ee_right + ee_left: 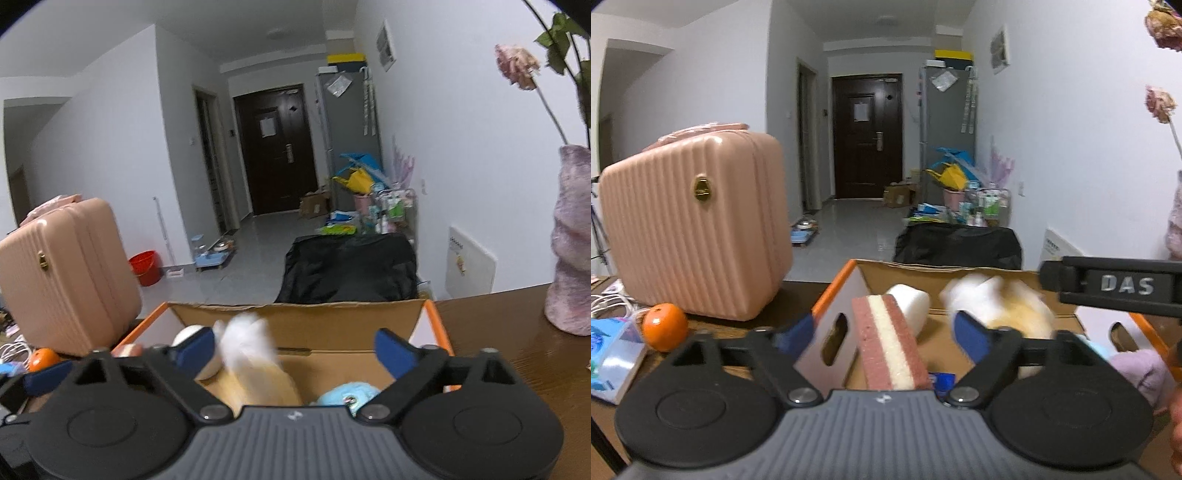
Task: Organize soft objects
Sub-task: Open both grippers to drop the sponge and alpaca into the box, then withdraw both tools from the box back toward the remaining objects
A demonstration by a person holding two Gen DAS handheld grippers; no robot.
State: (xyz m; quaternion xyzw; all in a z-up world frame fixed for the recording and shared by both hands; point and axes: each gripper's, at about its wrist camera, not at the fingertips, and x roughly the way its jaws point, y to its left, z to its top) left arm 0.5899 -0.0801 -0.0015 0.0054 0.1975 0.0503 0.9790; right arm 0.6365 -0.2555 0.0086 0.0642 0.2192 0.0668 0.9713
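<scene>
Left wrist view looks down into an open cardboard box [975, 282] with an orange rim, standing on the dark worktop [798, 295]. The left gripper [882, 334] has its jaws spread, and a pink-and-cream layered sponge [890, 343] stands tilted between them — inside the box, with no pad pressing on it. A white foam piece [912, 302] leans behind it. The right gripper [295, 350] is likewise spread; a white-and-yellow plush toy [255, 365], blurred, sits below and between its jaws in the box, beside a light blue plush [343, 397]. By my reading, both soft things are let go and the placing step is ending.

Next calls for lifting both grippers clear of the box walls, then finding any soft thing left outside. A lilac fuzzy item [1141, 373] lies at the box's right — whether in or out, I cannot tell. A pink suitcase [698, 229] and an orange [665, 326] crowd the left side; a vase [570, 243] stands right.
</scene>
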